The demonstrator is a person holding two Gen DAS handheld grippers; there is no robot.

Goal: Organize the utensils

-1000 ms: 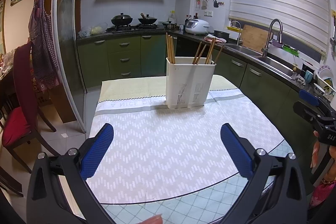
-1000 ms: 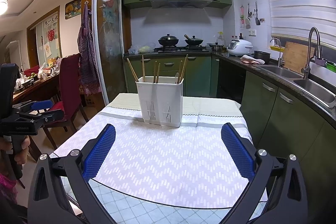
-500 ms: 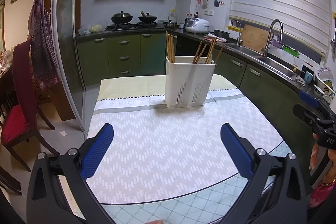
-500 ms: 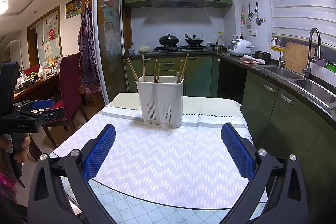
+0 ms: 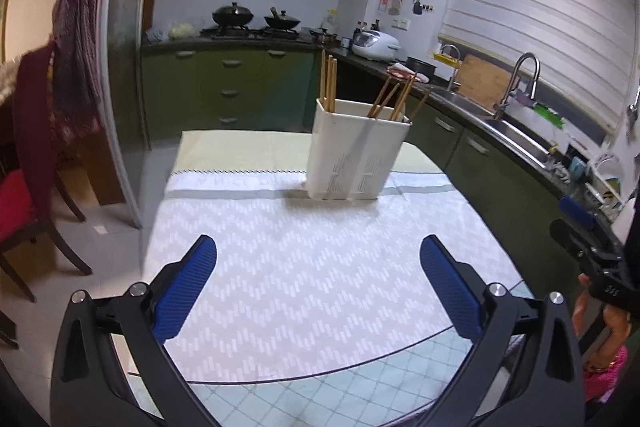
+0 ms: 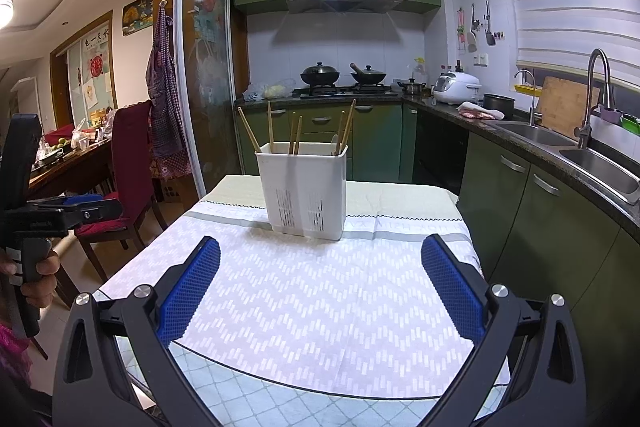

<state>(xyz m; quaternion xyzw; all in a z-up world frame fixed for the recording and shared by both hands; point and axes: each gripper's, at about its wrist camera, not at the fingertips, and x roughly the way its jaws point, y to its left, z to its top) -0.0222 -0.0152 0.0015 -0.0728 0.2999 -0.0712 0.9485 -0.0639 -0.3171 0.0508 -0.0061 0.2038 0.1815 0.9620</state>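
A white slotted utensil holder [image 5: 356, 151] [image 6: 304, 189] stands upright at the far part of the table, with several wooden chopsticks [image 5: 329, 83] [image 6: 271, 127] sticking out of it. My left gripper [image 5: 318, 251] hangs open above the near part of the table, nothing between its blue pads. My right gripper [image 6: 320, 251] is likewise open and empty, well short of the holder. Each gripper also shows at the edge of the other's view, held by a hand: the right one [image 5: 580, 227], the left one [image 6: 76, 207].
A white patterned cloth [image 6: 320, 291] covers the table [image 6: 312, 411]. A chair with a red cushion [image 6: 128, 163] stands to the left. Green cabinets, a counter and a sink [image 6: 596, 167] run along the right side.
The left wrist view has swung a little, so the holder sits slightly further right in it. The right view is almost unchanged. Both grippers stay open.
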